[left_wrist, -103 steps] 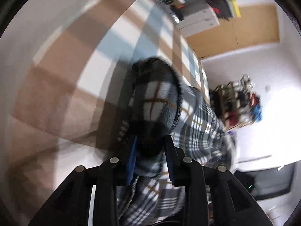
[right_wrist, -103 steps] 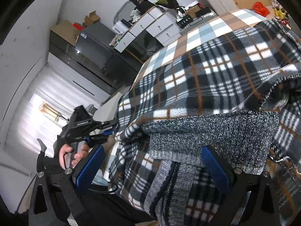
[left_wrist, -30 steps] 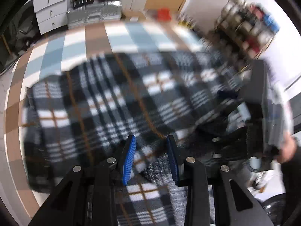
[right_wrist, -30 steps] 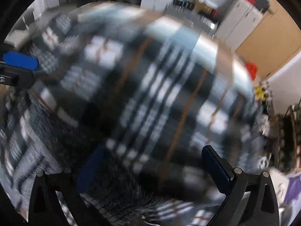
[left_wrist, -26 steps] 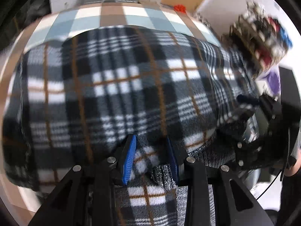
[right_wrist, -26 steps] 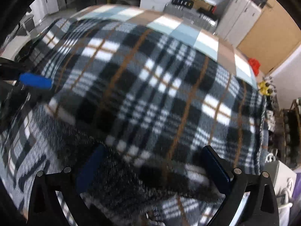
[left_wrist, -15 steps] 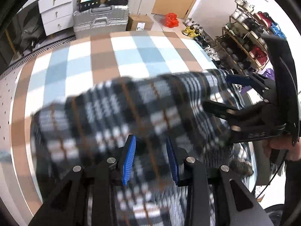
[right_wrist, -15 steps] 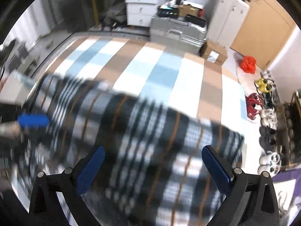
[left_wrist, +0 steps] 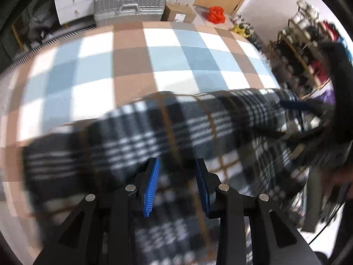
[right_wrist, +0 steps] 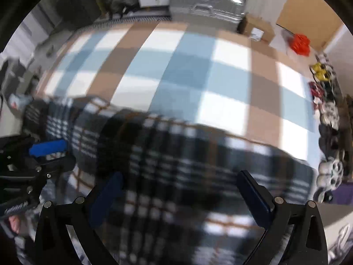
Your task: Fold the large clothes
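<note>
A large black, white and tan plaid fleece garment (left_wrist: pixel 176 132) lies in a blurred band across the near side of the checkered surface (left_wrist: pixel 132 66); it also shows in the right wrist view (right_wrist: pixel 176 165). My left gripper (left_wrist: pixel 177 185) is partly closed with plaid fabric between its blue pads. My right gripper (right_wrist: pixel 176 196) is wide open above the garment, holding nothing. The left gripper appears at the left edge of the right wrist view (right_wrist: pixel 44 152), and the right gripper at the right edge of the left wrist view (left_wrist: pixel 308 114).
The checkered blue, white and brown surface (right_wrist: pixel 198 66) stretches beyond the garment. Past its far edge stand a silver suitcase (left_wrist: pixel 130 6), white drawers (left_wrist: pixel 70 0), a cardboard box (left_wrist: pixel 181 14) and a red object (left_wrist: pixel 217 14). A shoe rack (left_wrist: pixel 308 50) stands at the right.
The garment has come down and toward me, uncovering most of the checkered surface. It is now a flatter, motion-blurred band. Both grippers have moved lower and nearer the near edge.
</note>
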`<state>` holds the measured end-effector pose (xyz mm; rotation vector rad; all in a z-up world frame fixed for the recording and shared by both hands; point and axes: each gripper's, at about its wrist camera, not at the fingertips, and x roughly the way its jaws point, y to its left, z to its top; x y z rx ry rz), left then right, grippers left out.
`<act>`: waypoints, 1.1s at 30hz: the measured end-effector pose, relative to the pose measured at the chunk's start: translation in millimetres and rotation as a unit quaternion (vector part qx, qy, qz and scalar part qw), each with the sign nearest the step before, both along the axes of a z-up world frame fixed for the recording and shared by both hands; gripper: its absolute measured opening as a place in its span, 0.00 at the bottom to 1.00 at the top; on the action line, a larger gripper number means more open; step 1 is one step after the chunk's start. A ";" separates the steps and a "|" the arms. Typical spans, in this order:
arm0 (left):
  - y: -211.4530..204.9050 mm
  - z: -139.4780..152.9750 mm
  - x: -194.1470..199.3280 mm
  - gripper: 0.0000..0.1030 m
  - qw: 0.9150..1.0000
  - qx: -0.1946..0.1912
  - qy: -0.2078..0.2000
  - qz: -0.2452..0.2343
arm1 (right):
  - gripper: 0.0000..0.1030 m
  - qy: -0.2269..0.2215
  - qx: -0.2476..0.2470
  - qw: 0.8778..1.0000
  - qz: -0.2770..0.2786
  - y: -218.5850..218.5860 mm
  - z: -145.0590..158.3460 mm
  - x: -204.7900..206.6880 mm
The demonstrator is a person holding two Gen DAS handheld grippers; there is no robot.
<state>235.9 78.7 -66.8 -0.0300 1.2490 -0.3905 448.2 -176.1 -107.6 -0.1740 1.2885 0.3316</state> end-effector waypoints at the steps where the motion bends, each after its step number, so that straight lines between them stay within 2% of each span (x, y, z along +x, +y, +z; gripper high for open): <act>1: 2.0 6.6 -1.7 0.27 1.000 0.008 -0.015 -0.006 | 1.00 -0.007 0.002 1.000 -0.012 -9.8 7.5 -2.7; 3: 19.3 12.8 -5.9 0.27 0.999 0.031 -0.034 0.003 | 1.00 -0.006 -0.017 0.999 -0.026 -31.6 7.9 -4.4; 4: 22.7 6.9 -2.8 0.27 0.999 0.039 -0.029 0.006 | 1.00 0.002 -0.038 0.999 -0.038 -41.7 -0.3 -3.8; 7: 47.1 -31.1 2.1 0.26 0.997 0.063 0.008 0.038 | 1.00 0.054 -0.074 0.995 -0.031 -56.9 -50.4 -10.0; 8: 51.6 -37.7 -2.8 0.26 0.998 0.047 -0.013 0.043 | 1.00 0.010 -0.069 0.997 -0.024 -54.9 -48.2 -15.1; 10: 42.9 -38.5 -11.5 0.27 0.996 0.072 -0.047 0.027 | 1.00 0.000 -0.058 0.997 -0.041 -57.6 -46.7 -17.4; 12: 36.6 -32.7 -15.7 0.27 0.994 0.091 -0.051 0.022 | 1.00 0.003 -0.066 0.997 -0.033 -57.4 -40.5 -21.9; 13: 38.2 -28.4 -16.4 0.27 0.995 0.083 -0.046 0.023 | 1.00 0.003 -0.068 0.997 -0.023 -55.6 -28.3 -26.4; 14: 41.9 -19.5 -20.1 0.27 0.997 0.056 -0.038 0.023 | 1.00 -0.008 -0.057 0.998 -0.019 -54.0 -17.6 -31.4; 15: 44.8 -11.7 -25.4 0.27 0.998 0.047 -0.041 0.024 | 1.00 -0.018 -0.034 0.999 -0.015 -52.5 -5.8 -38.4; 16: 46.9 -6.7 -30.8 0.27 0.998 0.046 -0.049 0.022 | 1.00 -0.019 -0.002 1.000 -0.002 -49.1 7.3 -51.1; 17: 48.6 -1.7 -37.1 0.27 0.997 0.047 -0.061 0.020 | 1.00 -0.014 0.004 1.000 0.014 -44.4 8.7 -61.7; 19: 52.3 -9.7 -49.2 0.27 0.996 0.068 -0.054 0.025 | 1.00 0.001 -0.039 0.998 0.052 -30.9 -2.5 -76.6; 20: 55.7 -24.7 -52.6 0.27 0.996 0.076 -0.031 0.027 | 1.00 0.021 -0.088 0.994 0.065 -28.5 -24.5 -84.9; 21: 55.4 -39.0 -55.2 0.27 0.996 0.085 -0.014 0.026 | 1.00 0.040 -0.114 0.991 0.066 -28.2 -42.1 -87.3; 22: 57.5 -52.3 -56.6 0.27 0.996 0.090 -0.012 0.026 | 1.00 0.064 -0.109 0.990 0.056 -32.7 -61.8 -90.1; 23: 59.1 -53.8 -59.4 0.27 0.995 0.083 -0.038 0.030 | 1.00 0.051 -0.070 0.996 0.029 -41.5 -60.7 -89.2; 26: 58.1 -52.8 -58.9 0.27 0.995 0.081 -0.041 0.042 | 1.00 0.032 -0.068 0.997 0.028 -44.1 -57.2 -95.7; 29: 65.3 -35.1 -68.9 0.27 0.997 0.045 -0.031 0.054 | 1.00 0.010 -0.072 0.997 0.016 -45.8 -37.1 -110.2; 30: 69.7 -26.1 -79.5 0.27 0.998 0.029 -0.031 0.051 | 1.00 -0.004 -0.055 0.998 0.007 -50.5 -24.2 -118.7; 33: 85.1 -9.8 -115.2 0.27 0.997 0.027 -0.053 0.058 | 1.00 -0.022 0.021 0.999 -0.013 -66.0 4.2 -151.2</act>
